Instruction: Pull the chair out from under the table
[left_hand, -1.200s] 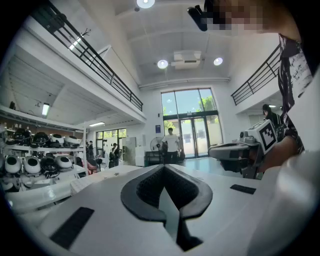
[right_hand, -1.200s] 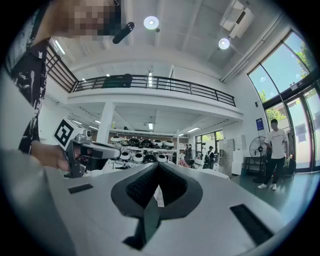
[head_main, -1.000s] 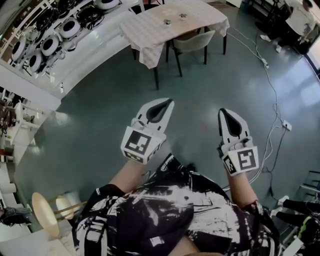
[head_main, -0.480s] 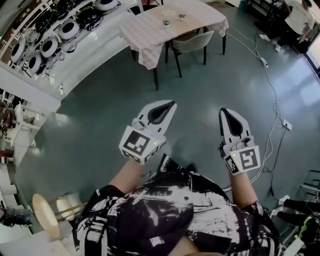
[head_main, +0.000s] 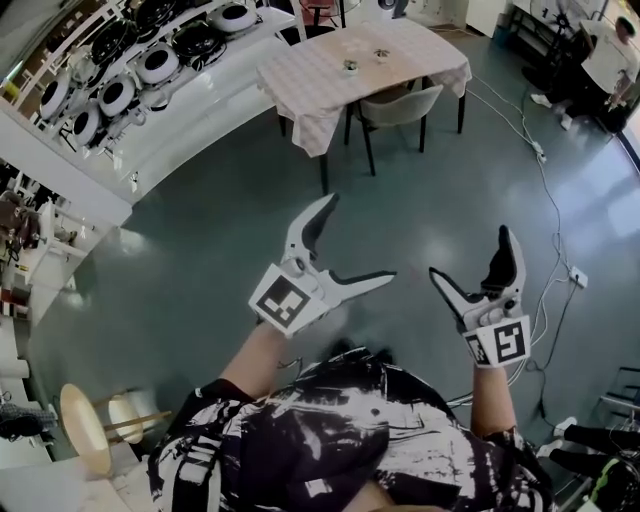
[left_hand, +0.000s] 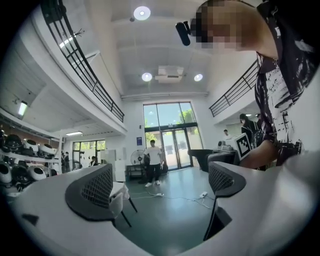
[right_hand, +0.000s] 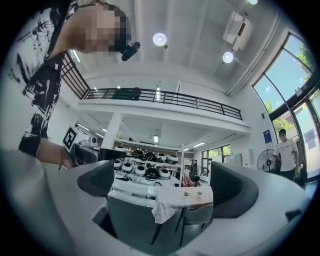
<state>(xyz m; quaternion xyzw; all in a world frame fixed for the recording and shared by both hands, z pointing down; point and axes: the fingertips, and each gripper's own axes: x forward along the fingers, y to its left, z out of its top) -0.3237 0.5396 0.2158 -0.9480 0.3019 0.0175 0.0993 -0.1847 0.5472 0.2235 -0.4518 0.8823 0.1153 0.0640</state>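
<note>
Chair: the pale chair (head_main: 398, 104) sits at the far end of the room, tucked in on the near side of the table. Its backrest faces us and its seat is under the cloth.
Table: the table (head_main: 318, 82) wears a light checked cloth that hangs low at its left corner, and two small items (head_main: 351, 67) sit on top, too small to name.
Around it: a long white counter (head_main: 190, 125) runs along the far left with rows of round helmet-like things (head_main: 150, 65). A cable (head_main: 545, 185) trails across the floor to the right of the table.
Gap: open grey floor (head_main: 200, 250) lies between us and the chair, and both tools are well apart from it.
Left gripper: the left gripper (head_main: 361, 238) is held out in front at the near left, its jaws swinging open. They are spread wide, and its own view shows only room between them.
Right gripper: the right gripper (head_main: 470, 252) is at the near right, its jaws also opening wide with nothing in them. Its own view frames the chair and table in the distance.
Step in hand: I read this as the approach. Nothing is gripped and the chair is not yet touched.
Next move: I'd say walk across to the table, keep the jaws spread, bring one around the top edge of the backrest and clamp it. Then draw the chair straight towards us, away from the table.
Watch for: the hanging cloth beside the chair could snag, and the cable on the right is one to step clear of.
</note>
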